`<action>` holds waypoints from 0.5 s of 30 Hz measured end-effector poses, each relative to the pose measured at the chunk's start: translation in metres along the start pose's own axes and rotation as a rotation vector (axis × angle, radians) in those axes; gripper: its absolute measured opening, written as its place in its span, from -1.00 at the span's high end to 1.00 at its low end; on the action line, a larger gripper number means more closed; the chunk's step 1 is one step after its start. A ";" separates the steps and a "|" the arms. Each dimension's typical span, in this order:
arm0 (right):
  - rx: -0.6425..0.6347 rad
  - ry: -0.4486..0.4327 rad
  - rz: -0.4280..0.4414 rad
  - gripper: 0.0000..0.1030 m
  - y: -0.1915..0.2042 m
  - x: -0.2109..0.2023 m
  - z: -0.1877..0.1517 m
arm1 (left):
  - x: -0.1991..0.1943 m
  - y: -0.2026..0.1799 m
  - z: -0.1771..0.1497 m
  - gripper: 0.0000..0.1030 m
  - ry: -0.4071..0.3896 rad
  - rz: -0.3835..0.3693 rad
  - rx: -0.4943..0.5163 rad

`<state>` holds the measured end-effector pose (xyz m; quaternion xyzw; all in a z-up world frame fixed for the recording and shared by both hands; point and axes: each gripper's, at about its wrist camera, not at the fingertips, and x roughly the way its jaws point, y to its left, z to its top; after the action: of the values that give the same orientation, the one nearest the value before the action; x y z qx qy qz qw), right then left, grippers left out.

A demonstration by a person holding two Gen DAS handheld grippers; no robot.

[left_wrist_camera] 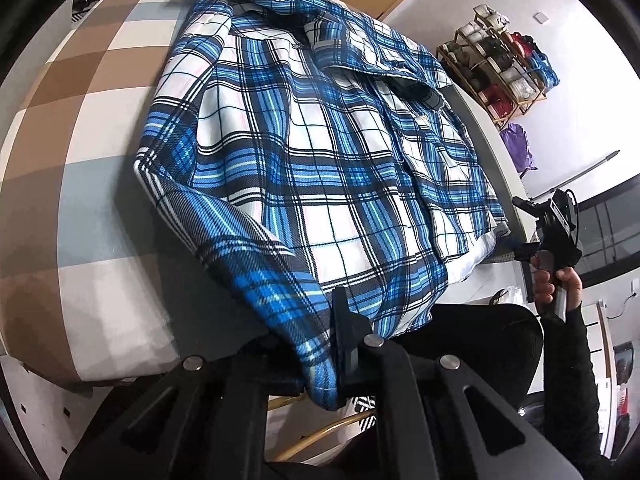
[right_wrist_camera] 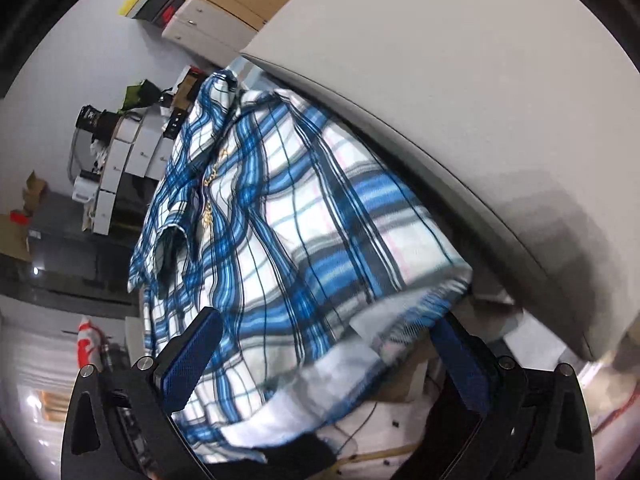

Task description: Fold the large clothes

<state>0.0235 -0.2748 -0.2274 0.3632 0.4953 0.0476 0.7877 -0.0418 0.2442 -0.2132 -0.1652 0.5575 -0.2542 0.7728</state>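
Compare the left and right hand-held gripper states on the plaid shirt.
The left hand-held gripper is shut, pinching a fold at the edge of the plaid shirt; the right hand-held gripper is open, its blue-padded fingers spread either side of the hem. The left one's fabric is drawn taut off the checked table; the cloth between the right one's fingers hangs slack. Both work the shirt's near edge.
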 end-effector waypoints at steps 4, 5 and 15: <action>-0.105 -0.044 -0.018 -1.00 0.021 -0.002 0.000 | 0.000 0.001 0.000 0.89 0.002 0.001 0.000; -0.139 -0.055 -0.021 -1.00 0.027 -0.003 0.000 | 0.001 0.001 0.000 0.89 0.004 0.002 -0.001; -0.150 -0.095 -0.033 -0.40 0.029 0.003 0.002 | -0.002 0.011 0.002 0.89 0.009 -0.028 -0.049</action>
<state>0.0351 -0.2531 -0.2112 0.2967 0.4583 0.0543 0.8360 -0.0379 0.2544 -0.2173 -0.1904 0.5648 -0.2521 0.7624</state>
